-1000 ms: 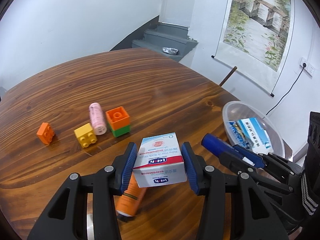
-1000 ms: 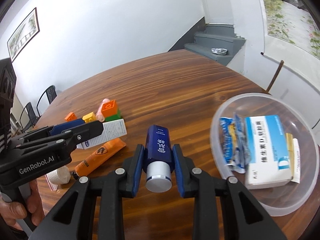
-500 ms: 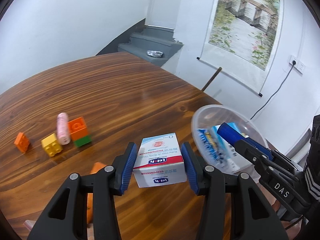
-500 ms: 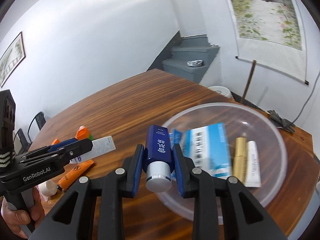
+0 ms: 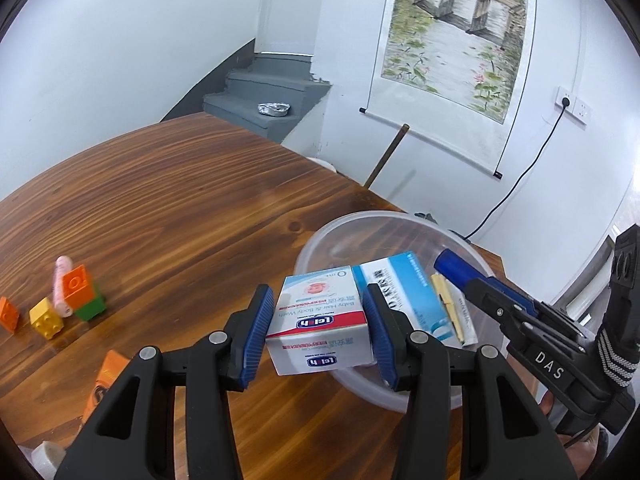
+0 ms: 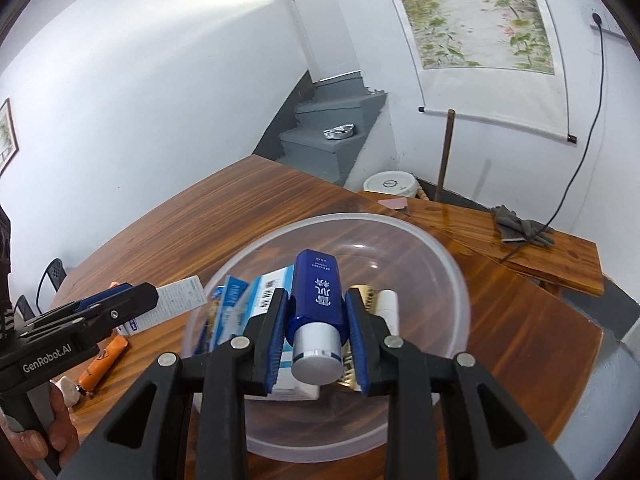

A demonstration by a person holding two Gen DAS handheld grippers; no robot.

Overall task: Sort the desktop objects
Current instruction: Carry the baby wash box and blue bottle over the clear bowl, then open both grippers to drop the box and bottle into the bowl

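The left gripper (image 5: 318, 334) clamps a white box (image 5: 318, 320), held at the near left rim of the clear bowl (image 5: 320, 240). The right gripper (image 6: 316, 336) clamps a blue bottle (image 6: 316, 292) over the bowl's middle, above a blue carton (image 6: 268, 292) inside it.

Navy bottle (image 6: 318, 304), silver cap (image 6: 317, 354)

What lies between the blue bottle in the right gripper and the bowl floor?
Right wrist view: under the blue bottle, a blue-white box lies in the bowl.
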